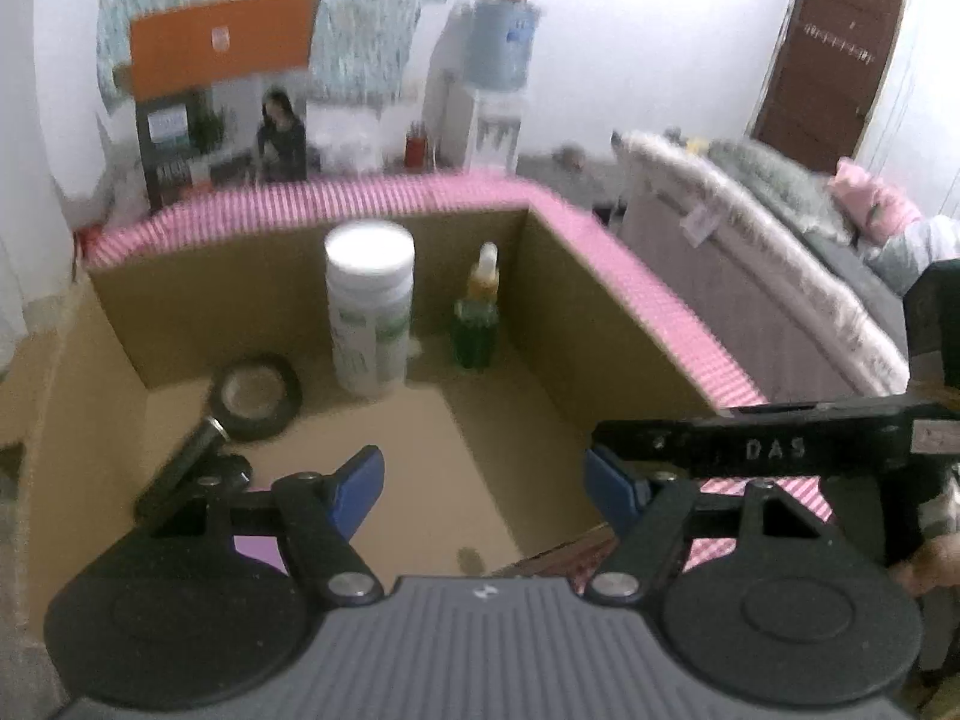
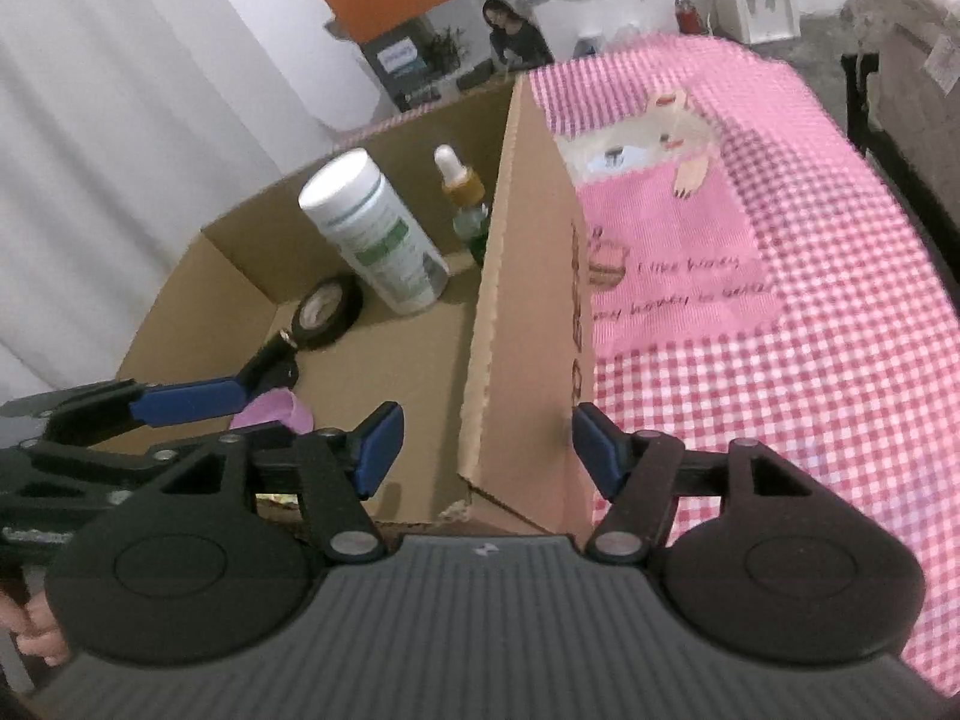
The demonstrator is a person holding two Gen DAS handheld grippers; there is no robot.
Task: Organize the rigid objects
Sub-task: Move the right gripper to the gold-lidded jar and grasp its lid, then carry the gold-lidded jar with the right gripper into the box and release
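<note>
An open cardboard box stands on a pink checked cloth. Inside it are a white bottle, a small green dropper bottle, a black tape roll, a slim black object and a purple item. My left gripper hangs open over the box floor with nothing between its pads. In the right wrist view my right gripper is open and straddles the box's right wall, not clamped on it. One left-gripper finger reaches in beside the purple item.
The pink checked cloth with a bear picture covers the table right of the box. A white curtain hangs on the left. An orange-topped carton, a water dispenser, a bed and a brown door lie beyond.
</note>
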